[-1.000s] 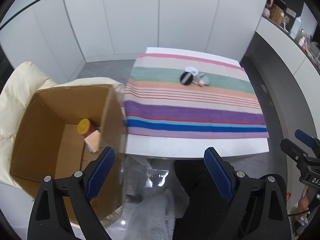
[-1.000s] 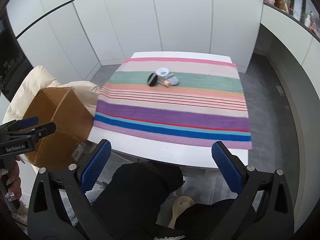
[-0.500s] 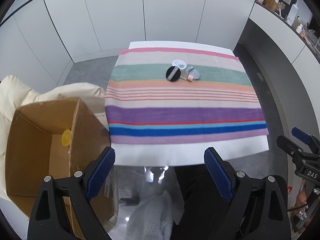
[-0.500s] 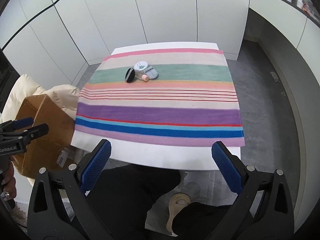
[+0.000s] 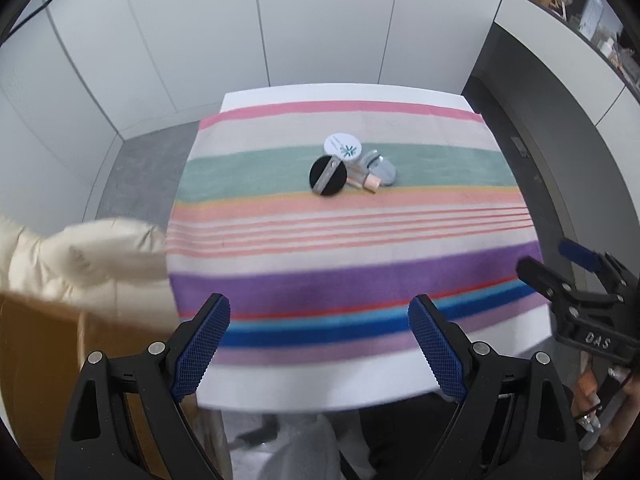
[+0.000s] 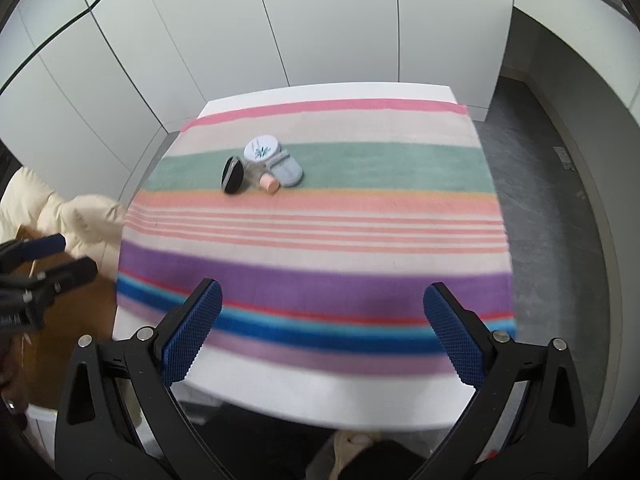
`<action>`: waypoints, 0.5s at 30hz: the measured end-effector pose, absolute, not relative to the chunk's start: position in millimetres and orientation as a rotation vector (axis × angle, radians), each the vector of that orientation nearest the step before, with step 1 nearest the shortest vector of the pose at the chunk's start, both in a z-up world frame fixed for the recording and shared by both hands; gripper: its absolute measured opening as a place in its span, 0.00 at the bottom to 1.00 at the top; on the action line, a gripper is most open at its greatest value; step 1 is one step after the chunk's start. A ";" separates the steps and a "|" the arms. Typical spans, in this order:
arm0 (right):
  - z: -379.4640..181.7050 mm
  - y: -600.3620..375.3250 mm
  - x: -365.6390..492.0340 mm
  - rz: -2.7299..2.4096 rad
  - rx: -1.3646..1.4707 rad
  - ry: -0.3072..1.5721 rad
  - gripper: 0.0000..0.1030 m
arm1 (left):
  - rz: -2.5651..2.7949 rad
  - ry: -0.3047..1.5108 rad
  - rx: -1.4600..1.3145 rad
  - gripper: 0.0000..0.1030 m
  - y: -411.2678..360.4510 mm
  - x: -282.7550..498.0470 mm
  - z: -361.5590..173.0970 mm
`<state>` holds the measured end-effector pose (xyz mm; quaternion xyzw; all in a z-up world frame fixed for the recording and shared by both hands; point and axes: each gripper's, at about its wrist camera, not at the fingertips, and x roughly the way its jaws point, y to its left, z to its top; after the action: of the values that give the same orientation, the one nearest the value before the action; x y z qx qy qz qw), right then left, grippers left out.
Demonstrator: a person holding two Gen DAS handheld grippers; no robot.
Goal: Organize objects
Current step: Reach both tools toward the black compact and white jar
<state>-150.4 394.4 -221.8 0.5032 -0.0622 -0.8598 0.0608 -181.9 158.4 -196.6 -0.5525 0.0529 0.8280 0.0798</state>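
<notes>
Four small cosmetics, round black compact (image 5: 328,176), white round jar (image 5: 342,146), pink-capped little bottle (image 5: 366,181), pale grey-blue case (image 5: 383,170), huddle touching on the striped cloth's (image 5: 348,280) green band, so either wide-open, empty tongs, left (image 5: 318,346) or right (image 6: 323,332), risks scattering neighbours.

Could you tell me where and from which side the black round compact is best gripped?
Probably across the rim of the black compact, from above on its free left side: it lies tilted against the small bottle, which crowds its right edge.
</notes>
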 end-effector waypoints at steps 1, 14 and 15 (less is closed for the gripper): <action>-229.8 392.7 -163.9 -2.598 1.527 -0.194 0.99 | 2.487 0.173 -1.642 0.89 159.4 -189.0 -200.0; -329.5 355.1 -283.9 -2.560 1.479 -0.009 0.92 | 2.482 0.073 -1.672 0.87 168.7 -292.4 -305.5; -334.3 350.6 -288.5 -2.563 1.462 0.036 0.92 | 2.482 0.046 -1.663 0.87 168.5 -298.3 -311.7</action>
<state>-288.5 350.6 -334.3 0.4932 0.0121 -0.8646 0.0952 -298.3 168.5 -311.7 -0.5549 0.0153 0.8282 0.0770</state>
